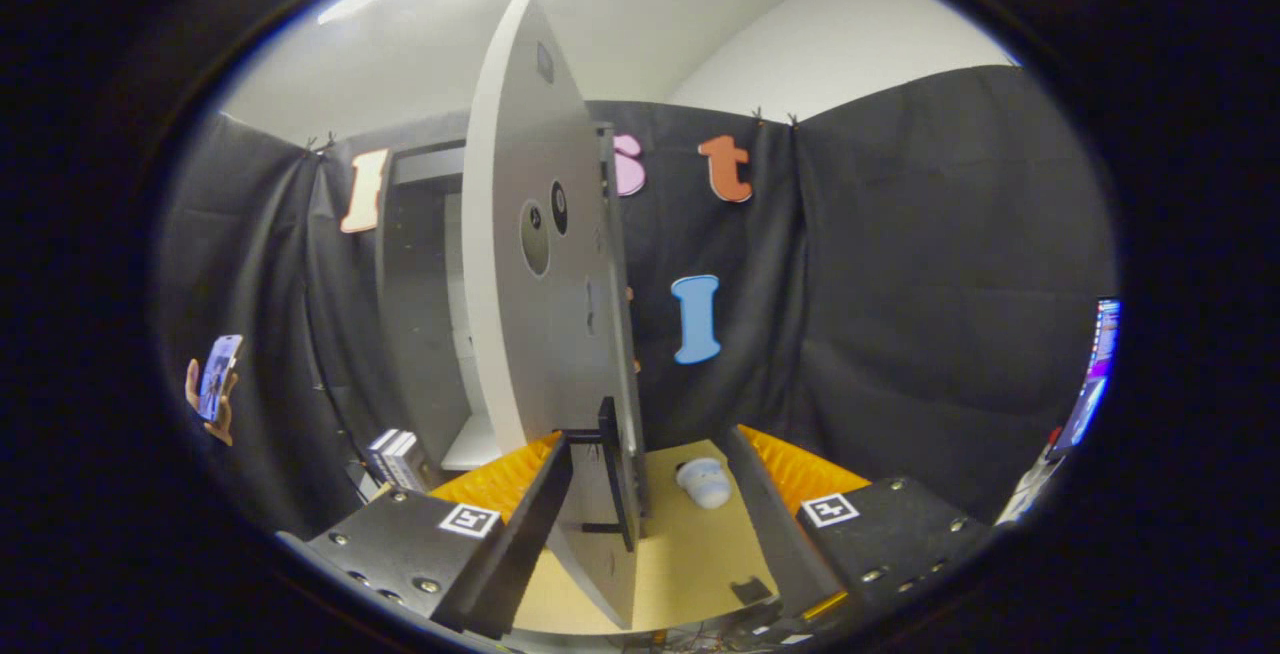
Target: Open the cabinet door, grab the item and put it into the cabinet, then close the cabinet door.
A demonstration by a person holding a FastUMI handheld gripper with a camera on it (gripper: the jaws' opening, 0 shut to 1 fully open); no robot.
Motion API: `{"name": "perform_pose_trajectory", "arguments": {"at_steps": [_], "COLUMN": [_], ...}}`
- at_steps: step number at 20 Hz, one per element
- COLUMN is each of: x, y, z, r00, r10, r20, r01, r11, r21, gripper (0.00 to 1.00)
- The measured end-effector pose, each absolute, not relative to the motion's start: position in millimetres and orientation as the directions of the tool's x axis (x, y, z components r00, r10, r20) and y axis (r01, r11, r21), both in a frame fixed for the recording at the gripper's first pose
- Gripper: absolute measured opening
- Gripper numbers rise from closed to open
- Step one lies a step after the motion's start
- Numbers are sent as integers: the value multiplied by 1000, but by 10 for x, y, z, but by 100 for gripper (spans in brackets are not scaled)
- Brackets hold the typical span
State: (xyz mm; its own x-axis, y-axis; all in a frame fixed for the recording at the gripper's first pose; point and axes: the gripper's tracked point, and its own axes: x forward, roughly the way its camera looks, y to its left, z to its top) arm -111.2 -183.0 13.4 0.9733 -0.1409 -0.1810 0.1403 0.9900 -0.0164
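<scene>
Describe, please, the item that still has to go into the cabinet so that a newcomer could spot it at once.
Start at the tall pale grey cabinet door, swung open between the fingers of the open claw. Just beyond its lower edge lies the light wooden tabletop. There sits the small rounded white object, the one loose thing on that surface.

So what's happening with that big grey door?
A person is using the tongs to swing the cabinet door open. The door stands edge-on between the open fingers, with its dark handle just ahead of them. A small white item lies on the tan tabletop to the door's right, not yet picked up.
</scene>
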Motion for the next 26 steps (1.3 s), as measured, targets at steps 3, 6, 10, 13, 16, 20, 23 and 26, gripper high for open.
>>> {"name": "perform_pose_trajectory", "arguments": {"at_steps": [3, 6, 10, 13, 16, 20, 23, 26], "x": [-1002, -827, -627, -469, -320, -68, 20, 152], "y": [-1430, -1167, -875, -663, -486, -287, -96, 69], "z": [58, -21, -84, -145, -193, -281, -324, -369], "r00": [979, 976, 966, 951, 938, 920, 907, 894], "r10": [-37, 51, 141, 207, 253, 316, 352, 386], "r20": [-199, -212, -218, -229, -237, -233, -231, -226], "r01": [40, -42, -129, -190, -234, -293, -328, -360], "r11": [999, 998, 989, 977, 967, 948, 935, 921], "r21": [13, 46, 69, 91, 104, 126, 137, 148], "gripper": [94, 94, 94, 94, 100, 100, 100, 100]}}
